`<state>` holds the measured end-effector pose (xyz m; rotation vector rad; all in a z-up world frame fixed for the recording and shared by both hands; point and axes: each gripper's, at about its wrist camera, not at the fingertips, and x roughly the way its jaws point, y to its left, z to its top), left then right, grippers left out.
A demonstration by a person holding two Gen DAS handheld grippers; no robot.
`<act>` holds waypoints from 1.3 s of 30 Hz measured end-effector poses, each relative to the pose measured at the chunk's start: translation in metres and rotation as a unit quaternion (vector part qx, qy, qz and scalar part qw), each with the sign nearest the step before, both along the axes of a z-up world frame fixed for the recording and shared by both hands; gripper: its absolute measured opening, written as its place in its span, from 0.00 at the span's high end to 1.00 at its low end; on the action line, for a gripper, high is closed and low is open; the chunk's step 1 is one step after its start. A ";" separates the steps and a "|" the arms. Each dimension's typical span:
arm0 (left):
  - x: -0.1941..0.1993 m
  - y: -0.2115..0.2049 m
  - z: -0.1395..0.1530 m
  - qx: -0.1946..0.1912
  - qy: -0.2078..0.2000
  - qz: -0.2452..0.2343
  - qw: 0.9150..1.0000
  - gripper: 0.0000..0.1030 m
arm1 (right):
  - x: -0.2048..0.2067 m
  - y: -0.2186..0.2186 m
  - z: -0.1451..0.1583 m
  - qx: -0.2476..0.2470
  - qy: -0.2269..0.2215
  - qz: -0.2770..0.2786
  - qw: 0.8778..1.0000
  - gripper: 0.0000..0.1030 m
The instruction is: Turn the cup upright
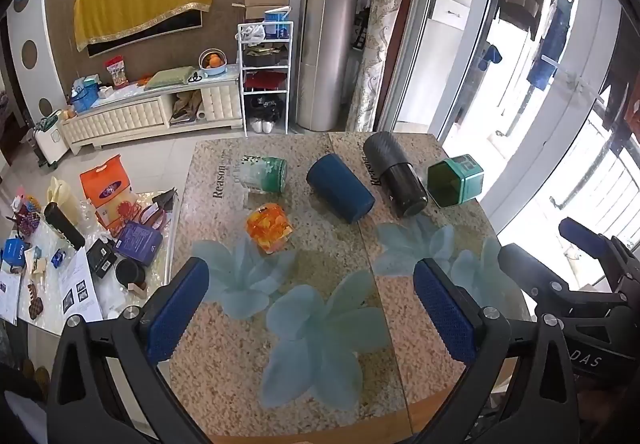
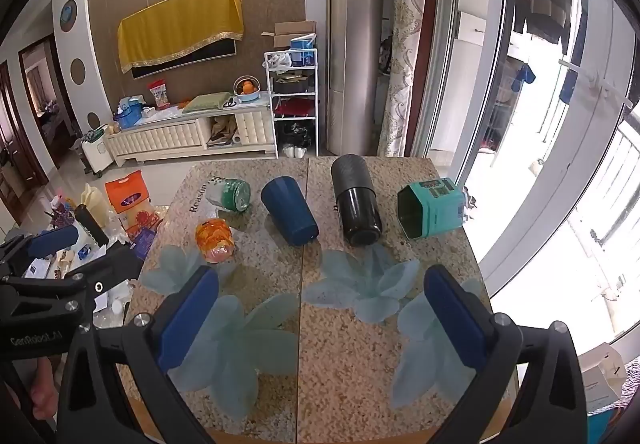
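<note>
Both wrist cams sit above the near edge of the table (image 1: 224, 364), looking forward and down across it toward the TV wall at 12 o'clock. Left one's further left, catching the right gripper (image 1: 592, 268) at 3 o'clock; right one sees the left gripper (image 2: 52, 256) at 9. Both share the whole tabletop.

Your left gripper (image 1: 312, 312) has black angular plastic arms, silver screws and textured blue pads (image 1: 178, 310). Your right gripper (image 2: 322, 324) matches it. White lettering marks both black frames.

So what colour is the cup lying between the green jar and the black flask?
Dark blue cup, clearest in the right wrist view.
</note>
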<state>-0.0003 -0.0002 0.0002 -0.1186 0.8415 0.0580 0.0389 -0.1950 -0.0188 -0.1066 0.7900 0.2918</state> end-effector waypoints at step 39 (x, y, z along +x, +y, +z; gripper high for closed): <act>0.000 0.000 0.000 -0.003 -0.001 0.000 1.000 0.00 | -0.001 0.000 0.000 0.002 -0.003 0.000 1.000 0.00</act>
